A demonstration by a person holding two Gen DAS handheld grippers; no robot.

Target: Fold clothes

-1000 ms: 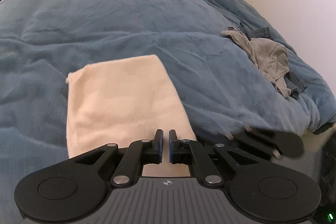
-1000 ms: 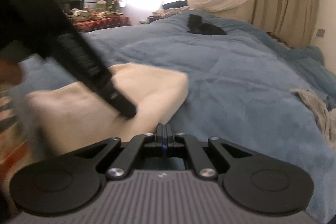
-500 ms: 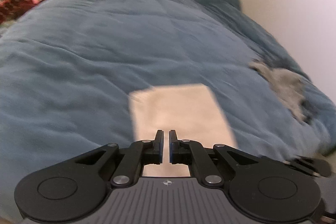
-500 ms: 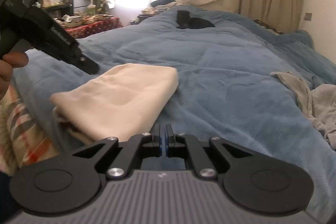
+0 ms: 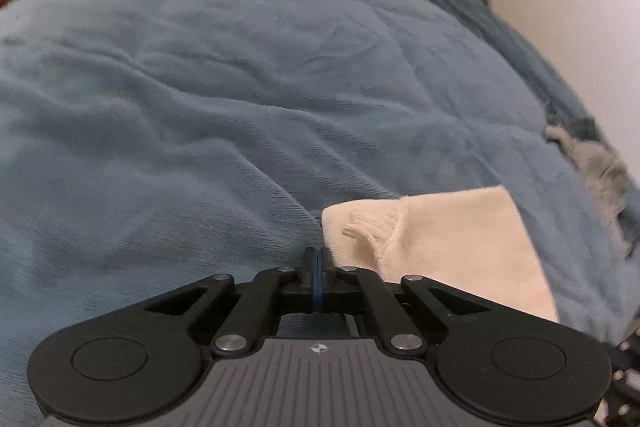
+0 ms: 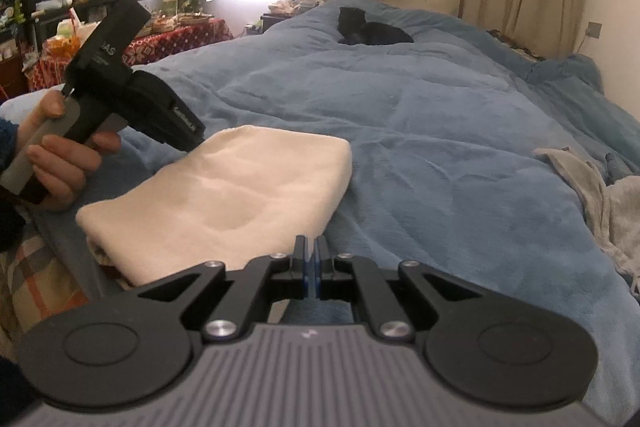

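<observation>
A folded cream garment (image 5: pixel 448 247) lies on the blue blanket (image 5: pixel 240 87) and fills the lower right of the left wrist view. Just off its left edge, over bare blanket, is my left gripper (image 5: pixel 317 259); its jaws are closing and meet with nothing between them. In the right wrist view the same cream garment (image 6: pixel 240 195) sits at left. My right gripper (image 6: pixel 311 247) hovers at its near right edge, shut and empty. A person's hand (image 6: pixel 60 155) holds the left gripper's handle by the garment's far left corner.
A heap of grey unfolded clothes (image 6: pixel 608 195) lies at the blanket's right edge, also seen as a grey pile (image 5: pixel 600 171). A black item (image 6: pixel 368 31) rests far up the bed. Cluttered shelves and a patterned table (image 6: pixel 160 39) stand at left. A wall runs along the right.
My left gripper swung left off the cream garment and its jaws came together. In the right wrist view the left tool pulled back from the garment's top to its far left corner.
</observation>
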